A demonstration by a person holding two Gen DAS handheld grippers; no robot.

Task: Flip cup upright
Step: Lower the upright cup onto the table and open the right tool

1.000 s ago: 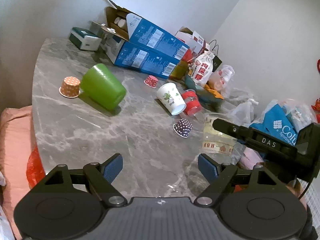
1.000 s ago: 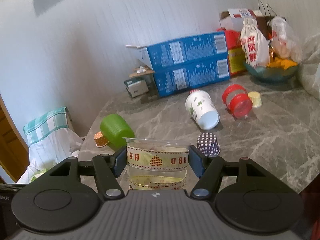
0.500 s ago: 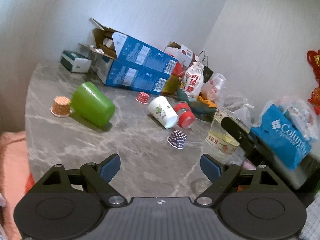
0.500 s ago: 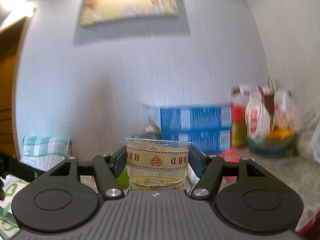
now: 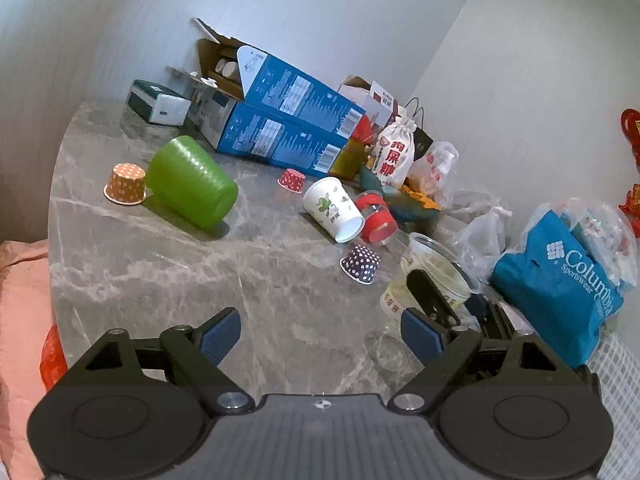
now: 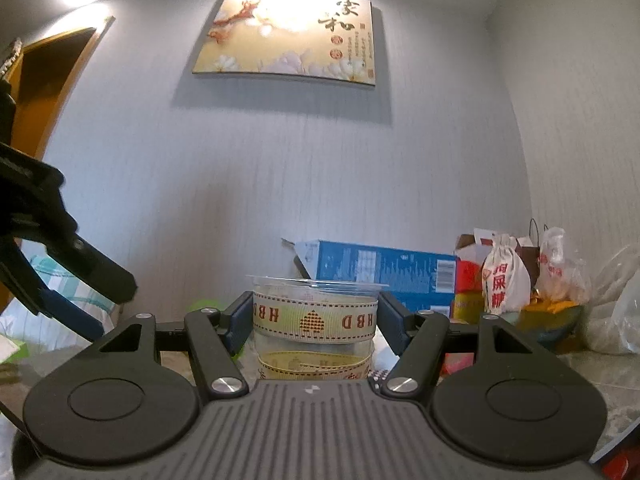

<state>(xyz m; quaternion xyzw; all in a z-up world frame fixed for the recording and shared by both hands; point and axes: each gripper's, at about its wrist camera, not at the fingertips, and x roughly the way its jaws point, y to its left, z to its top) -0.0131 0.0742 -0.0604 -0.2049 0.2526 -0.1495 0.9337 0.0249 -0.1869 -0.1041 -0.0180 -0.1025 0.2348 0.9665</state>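
My right gripper is shut on a clear plastic cup with an "HBD" ribbon, held with its rim up. The same cup shows in the left wrist view at the table's right side, held by the right gripper's fingers. My left gripper is open and empty above the table's near edge. A green cup, a white paper cup and a red-lidded cup lie on their sides on the grey marble table.
Small dotted cupcake liners stand mouth down: orange, red, dark blue. Blue boxes and bags line the back. A blue Columbia bag sits at right. The left gripper's arm shows at left in the right wrist view.
My right gripper has tilted up with the HBD cup, so its view now faces the wall and picture. In the left view the cup has sunk lower, nearer the table.
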